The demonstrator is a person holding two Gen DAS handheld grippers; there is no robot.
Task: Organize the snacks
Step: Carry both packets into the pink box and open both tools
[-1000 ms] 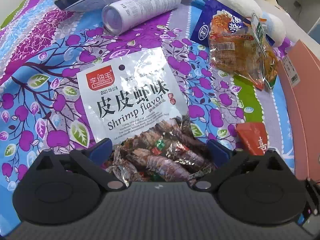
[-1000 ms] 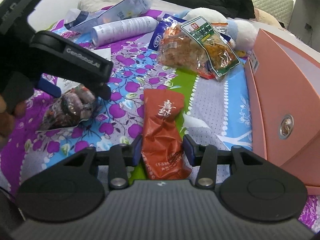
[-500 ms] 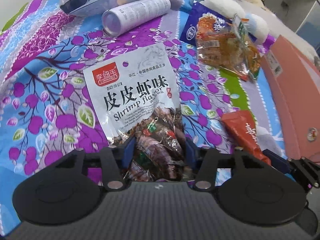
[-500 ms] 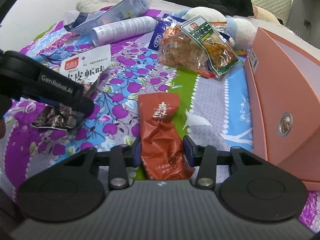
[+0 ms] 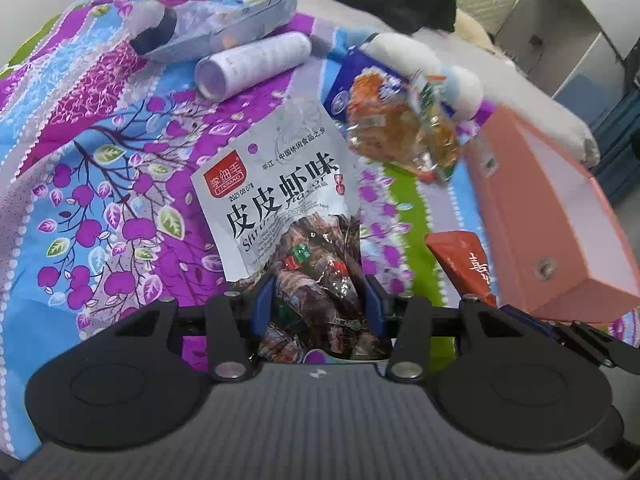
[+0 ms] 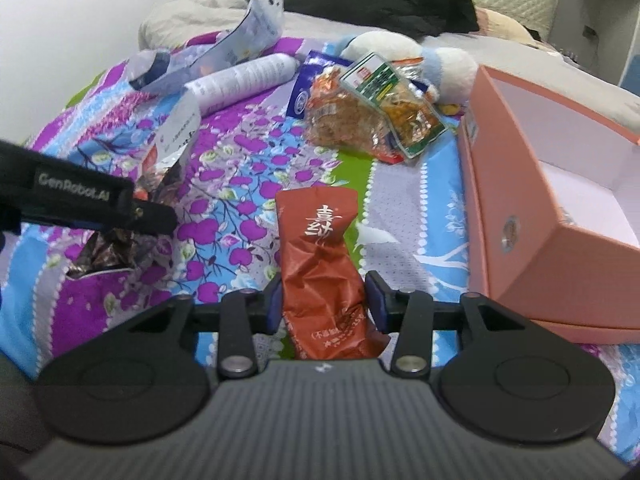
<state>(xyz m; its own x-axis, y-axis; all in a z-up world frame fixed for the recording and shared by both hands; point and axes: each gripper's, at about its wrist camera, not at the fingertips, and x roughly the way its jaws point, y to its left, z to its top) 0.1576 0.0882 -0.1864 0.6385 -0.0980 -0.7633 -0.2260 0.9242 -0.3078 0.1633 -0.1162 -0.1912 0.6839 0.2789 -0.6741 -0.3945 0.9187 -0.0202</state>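
A white shrimp-flavour snack bag point(image 5: 280, 184) stands lifted off the purple flowered bedspread point(image 5: 80, 200). My left gripper point(image 5: 319, 300) grips its lower, clear end; its jaws are closing, pads pressing the bag's sides. The right wrist view shows that gripper's arm point(image 6: 80, 196) and the bag point(image 6: 176, 136) at the left. My right gripper point(image 6: 325, 300) is shut on the lower half of a crumpled red snack packet point(image 6: 320, 240), raised above the bedspread. An open pink box point(image 6: 520, 184) sits to the right; its white inside shows.
Two orange snack bags point(image 6: 360, 116) lie stacked on a blue packet in the middle back. A white cylinder bottle point(image 5: 256, 64) and a blue-white pouch point(image 5: 224, 24) lie at the back left. A white plush toy point(image 6: 448, 68) rests behind the box; dark clothes lie beyond.
My left jaws went from wide open to closed on the shrimp bag and raised it off the bedspread. My right gripper rose with the red packet.
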